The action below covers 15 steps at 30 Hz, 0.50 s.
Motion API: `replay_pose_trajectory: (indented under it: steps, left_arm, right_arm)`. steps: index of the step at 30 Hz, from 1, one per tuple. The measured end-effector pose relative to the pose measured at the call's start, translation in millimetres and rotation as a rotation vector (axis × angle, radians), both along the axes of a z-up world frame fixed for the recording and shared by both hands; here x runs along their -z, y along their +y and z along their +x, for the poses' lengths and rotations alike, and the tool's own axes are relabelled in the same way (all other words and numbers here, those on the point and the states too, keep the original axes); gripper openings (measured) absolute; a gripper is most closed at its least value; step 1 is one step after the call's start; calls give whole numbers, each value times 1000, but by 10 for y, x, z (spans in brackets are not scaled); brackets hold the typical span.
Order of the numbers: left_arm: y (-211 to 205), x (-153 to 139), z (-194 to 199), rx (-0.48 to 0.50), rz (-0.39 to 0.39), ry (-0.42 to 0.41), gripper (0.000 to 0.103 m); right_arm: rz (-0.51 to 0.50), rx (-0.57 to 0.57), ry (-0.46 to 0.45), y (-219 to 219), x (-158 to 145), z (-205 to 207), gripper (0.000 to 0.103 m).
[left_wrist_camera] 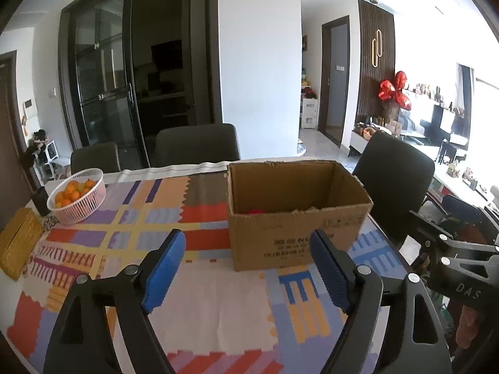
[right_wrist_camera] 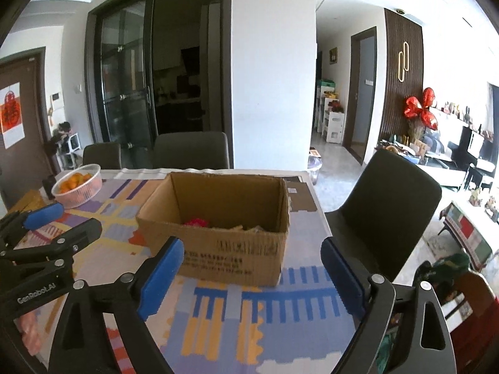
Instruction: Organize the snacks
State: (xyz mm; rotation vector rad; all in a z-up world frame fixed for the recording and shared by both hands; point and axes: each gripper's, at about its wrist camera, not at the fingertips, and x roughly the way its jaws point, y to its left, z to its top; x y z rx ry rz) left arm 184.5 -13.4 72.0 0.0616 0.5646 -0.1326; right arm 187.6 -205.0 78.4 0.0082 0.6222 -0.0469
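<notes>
The open cardboard box sits on the patterned tablecloth, a red snack packet inside. The left gripper and right gripper hover before it, jaws wide and empty.

I can read "GenRobot.AI" on my left hand-held gripper and "DAS" on the right hand-held gripper; the print on the cardboard box is too blurry.
</notes>
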Motion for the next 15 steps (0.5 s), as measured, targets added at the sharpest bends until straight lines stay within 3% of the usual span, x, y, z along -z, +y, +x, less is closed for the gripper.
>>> replay_pose_trajectory:
  steps: [15]
  left_arm:
    - [-41, 68, -787, -9, 6, -44, 88]
  right_arm:
    - [-37, 6, -9, -4, 90, -772, 92]
